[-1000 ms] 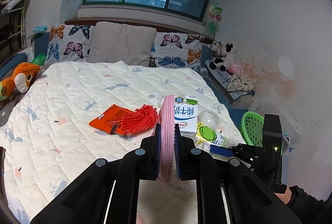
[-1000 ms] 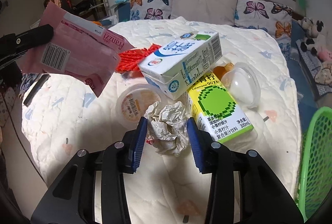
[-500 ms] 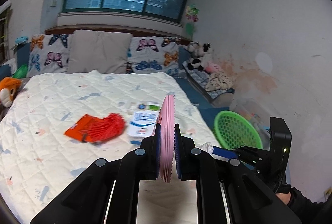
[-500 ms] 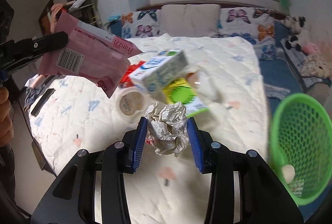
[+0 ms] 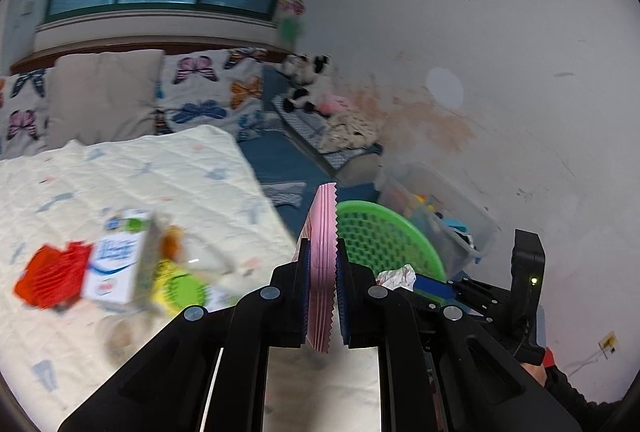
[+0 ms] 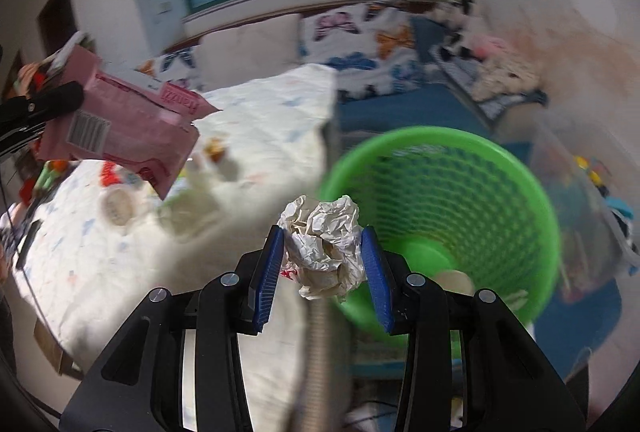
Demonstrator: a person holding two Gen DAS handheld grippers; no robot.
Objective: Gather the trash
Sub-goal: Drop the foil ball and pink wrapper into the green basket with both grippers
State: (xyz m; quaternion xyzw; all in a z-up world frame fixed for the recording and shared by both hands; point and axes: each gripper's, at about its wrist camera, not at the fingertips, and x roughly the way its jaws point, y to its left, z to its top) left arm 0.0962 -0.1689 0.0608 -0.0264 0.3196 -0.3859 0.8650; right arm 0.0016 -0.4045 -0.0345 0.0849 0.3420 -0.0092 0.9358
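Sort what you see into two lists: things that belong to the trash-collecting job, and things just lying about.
Part of the job:
- pink wrapper in left claw
- crumpled paper in right claw
- green basket
- milk carton
- red wrapper

Lying about:
- butterfly pillows
- plush toys

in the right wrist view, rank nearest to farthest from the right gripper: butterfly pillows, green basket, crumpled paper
1. crumpled paper, pinched between the right gripper pads
2. green basket, just ahead, right, beside the bed
3. butterfly pillows, far back, under the window
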